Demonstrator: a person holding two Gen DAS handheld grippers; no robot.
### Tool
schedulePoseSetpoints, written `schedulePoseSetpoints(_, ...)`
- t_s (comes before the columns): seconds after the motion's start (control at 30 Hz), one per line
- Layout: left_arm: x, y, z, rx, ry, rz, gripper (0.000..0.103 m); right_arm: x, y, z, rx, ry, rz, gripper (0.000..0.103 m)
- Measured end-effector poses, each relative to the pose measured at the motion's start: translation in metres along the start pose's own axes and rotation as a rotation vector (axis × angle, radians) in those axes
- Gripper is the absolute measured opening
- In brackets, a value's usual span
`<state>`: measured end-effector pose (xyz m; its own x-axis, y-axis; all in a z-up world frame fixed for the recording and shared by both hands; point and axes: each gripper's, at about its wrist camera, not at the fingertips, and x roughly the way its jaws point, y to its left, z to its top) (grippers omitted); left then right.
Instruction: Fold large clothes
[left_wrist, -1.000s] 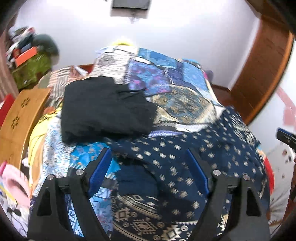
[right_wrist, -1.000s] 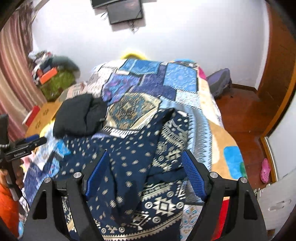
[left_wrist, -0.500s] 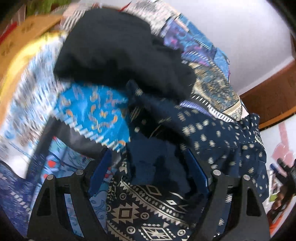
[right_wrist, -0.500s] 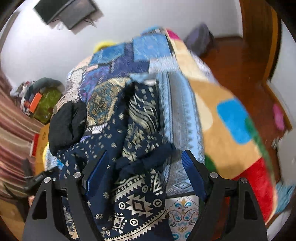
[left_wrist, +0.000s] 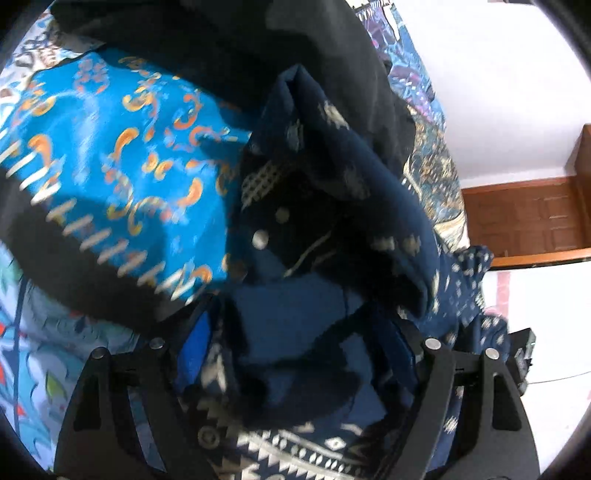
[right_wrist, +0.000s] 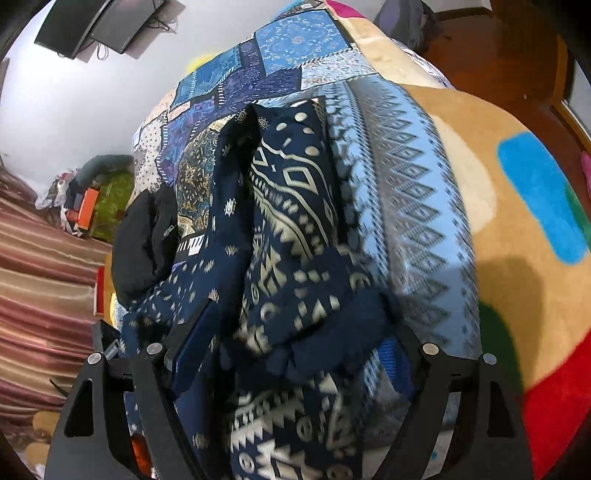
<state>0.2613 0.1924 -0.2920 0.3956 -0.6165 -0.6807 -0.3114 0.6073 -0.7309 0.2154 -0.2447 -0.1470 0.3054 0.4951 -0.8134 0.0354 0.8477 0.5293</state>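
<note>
Navy cloth fills the near field on both my cameras. My left hand-held gripper (left_wrist: 299, 354) has its jaws spread wide, with a bunched part of the navy patterned garment (left_wrist: 332, 206) lying between the blue pads; the fabric reaches toward both fingers, but I cannot tell whether either pad presses on it. My right hand-held gripper (right_wrist: 291, 354) is spread just as wide, and a dark hem roll of the same navy patterned garment (right_wrist: 291, 229) sits between its fingers, with the left pad against a fold.

Beyond the grippers, the garment lies crumpled on the bed (right_wrist: 406, 177), which is covered by a patchwork spread in blues. On the right view it runs in a long ridge away from me, white geometric print on one side, small motifs on the other. A black garment (right_wrist: 144, 243) rests at the left edge of the navy one, touching it; on the left view the black garment (left_wrist: 229, 48) looms just behind the raised navy fold.

Farther off I see a white wall (right_wrist: 74, 96) and a dark screen (right_wrist: 99, 22) mounted on it.
</note>
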Motion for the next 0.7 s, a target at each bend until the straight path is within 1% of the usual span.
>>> schedulePoseSetpoints(0.1, 0.004, 0.006, 0.008, -0.046, -0.015, -0.075, 0.081, 0.008, 0.004, 0.009, -0.015, -0.002, 0.012, 0.078)
schedulePoseSetpoints(0.13, 0.005, 0.008, 0.01, -0.064, -0.017, -0.1, 0.081, 0.011, 0.003, 0.011, -0.008, -0.001, 0.013, 0.074)
schedulePoseSetpoints(0.17, 0.005, 0.008, 0.01, -0.071, -0.018, -0.107, 0.077, 0.012, 0.003, 0.014, 0.006, -0.002, 0.016, 0.062)
schedulePoseSetpoints(0.2, 0.007, 0.007, 0.011, -0.073, -0.016, -0.104, 0.073, 0.014, 0.002, 0.016, 0.021, 0.002, 0.018, 0.053)
schedulePoseSetpoints(0.23, 0.008, 0.005, 0.011, -0.069, -0.012, -0.094, 0.064, 0.016, 0.001, 0.018, 0.046, 0.015, 0.019, 0.036)
schedulePoseSetpoints(0.27, 0.008, 0.002, 0.01, -0.06, -0.009, -0.083, 0.051, 0.018, -0.001, 0.02, 0.072, 0.033, 0.034, 0.03)
schedulePoseSetpoints(0.3, 0.008, -0.001, 0.008, -0.048, -0.005, -0.079, 0.045, 0.018, -0.002, 0.02, 0.084, 0.039, 0.05, 0.026)
schedulePoseSetpoints(0.33, 0.007, -0.008, 0.006, -0.022, -0.006, -0.056, 0.033, 0.016, 0.0, 0.019, 0.081, 0.036, 0.058, 0.024)
schedulePoseSetpoints(0.37, 0.005, -0.015, 0.004, 0.008, -0.013, -0.03, 0.025, 0.011, 0.004, 0.018, 0.065, 0.02, 0.051, 0.022)
schedulePoseSetpoints(0.4, 0.002, -0.024, 0.002, 0.048, -0.029, 0.012, 0.023, 0.007, 0.008, 0.017, 0.05, 0.007, 0.049, 0.021)
schedulePoseSetpoints(0.47, -0.005, -0.05, -0.005, 0.171, -0.075, 0.135, 0.017, -0.007, 0.02, 0.014, 0.011, -0.024, 0.063, 0.019)
schedulePoseSetpoints(0.53, -0.018, -0.078, -0.012, 0.268, -0.12, 0.206, 0.014, -0.023, 0.036, 0.012, -0.031, -0.05, 0.081, 0.019)
schedulePoseSetpoints(0.57, -0.023, -0.086, -0.015, 0.293, -0.133, 0.212, 0.012, -0.031, 0.045, 0.01, -0.06, -0.068, 0.071, 0.019)
schedulePoseSetpoints(0.63, -0.041, -0.106, -0.015, 0.338, -0.162, 0.2, 0.012, -0.044, 0.058, 0.008, -0.093, -0.098, 0.066, 0.018)
schedulePoseSetpoints(0.7, -0.064, -0.127, -0.021, 0.379, -0.201, 0.179, 0.011, -0.056, 0.07, 0.008, -0.108, -0.119, 0.092, 0.018)
